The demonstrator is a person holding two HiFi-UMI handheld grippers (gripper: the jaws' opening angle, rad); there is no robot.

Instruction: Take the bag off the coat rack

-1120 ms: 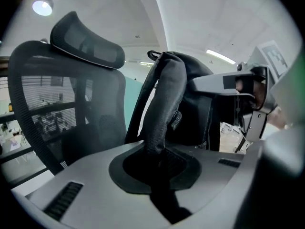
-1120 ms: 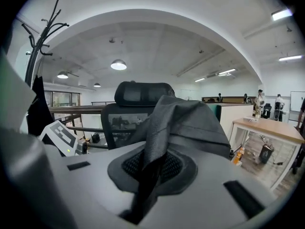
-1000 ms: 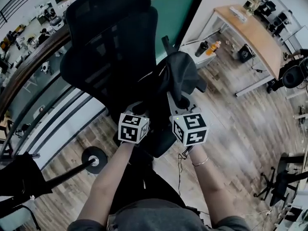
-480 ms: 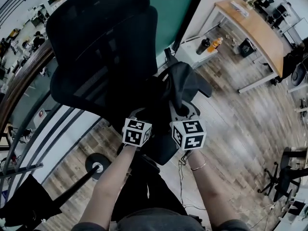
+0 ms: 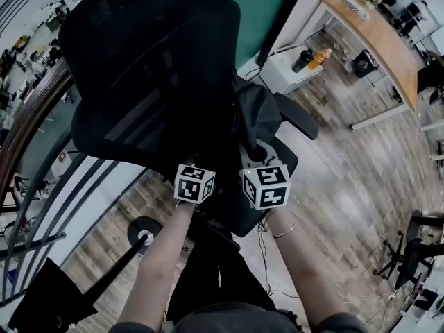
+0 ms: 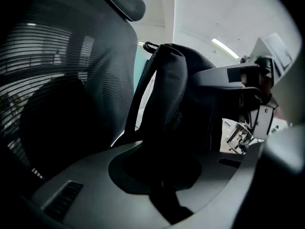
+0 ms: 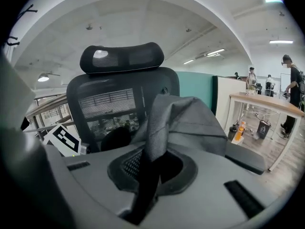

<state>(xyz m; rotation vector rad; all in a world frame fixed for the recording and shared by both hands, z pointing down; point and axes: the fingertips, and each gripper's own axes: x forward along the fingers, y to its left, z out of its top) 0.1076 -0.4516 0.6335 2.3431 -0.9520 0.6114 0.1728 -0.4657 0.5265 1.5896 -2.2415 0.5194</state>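
A dark bag (image 5: 255, 120) hangs between my two grippers, just above the seat of a black mesh office chair (image 5: 149, 68). My left gripper (image 5: 196, 175) is shut on one black shoulder strap (image 6: 159, 85), which runs up out of its jaws. The right gripper (image 5: 261, 173) is shut on another strap (image 7: 148, 175), with the bag's grey fabric (image 7: 188, 120) bunched right above it. Both sets of fingertips are buried in the bag in the head view. The coat rack's pole and round base (image 5: 143, 236) stand behind me at lower left, apart from the bag.
The chair's tall back and headrest (image 7: 121, 58) rise straight ahead. A white low table (image 5: 281, 71) with bottles (image 5: 312, 57) and a wooden desk (image 5: 378, 40) stand to the right. A glass railing (image 5: 41, 158) runs on the left. People (image 7: 290, 80) stand far right.
Both grippers, with the bag held between them, have drawn nearer the chair, which fills more of the head view. The grips have not changed.
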